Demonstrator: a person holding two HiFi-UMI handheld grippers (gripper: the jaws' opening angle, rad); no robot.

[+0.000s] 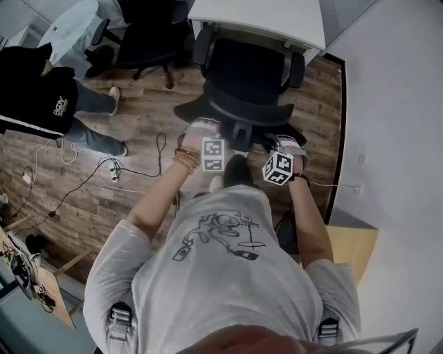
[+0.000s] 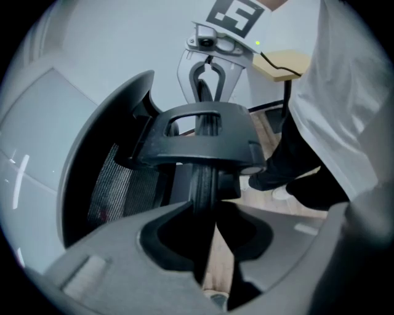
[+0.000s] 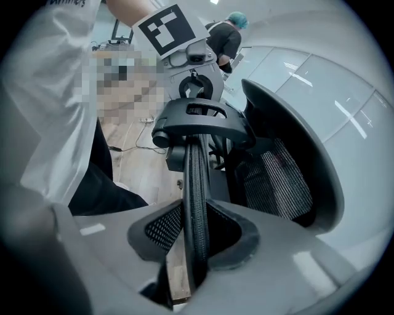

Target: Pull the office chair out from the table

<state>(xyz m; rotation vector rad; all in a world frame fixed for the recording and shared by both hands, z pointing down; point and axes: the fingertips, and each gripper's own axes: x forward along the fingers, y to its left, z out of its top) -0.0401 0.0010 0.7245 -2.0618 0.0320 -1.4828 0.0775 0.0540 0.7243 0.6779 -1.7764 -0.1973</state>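
Head view: left tool (image 1: 210,142) and right tool (image 1: 280,160) both clamped on the office chair (image 1: 250,69) headrest (image 1: 232,114). Grip looks set; next should be a straight pull back from the worktop (image 1: 277,15).

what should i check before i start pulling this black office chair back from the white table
1. Left gripper fingers shut on the thin black mesh headrest: ok.
2. Right gripper fingers shut on the same headrest: ok.
3. Black office chair out from the white table: not ok, it sits close up to the table's edge.
4. Castors free to roll: cannot tell, hidden beneath the seat.
5. Black cables on the wooden floor out of the path: ok, they lie off to the left.
6. Bystander in a black top apart from the chair: ok.
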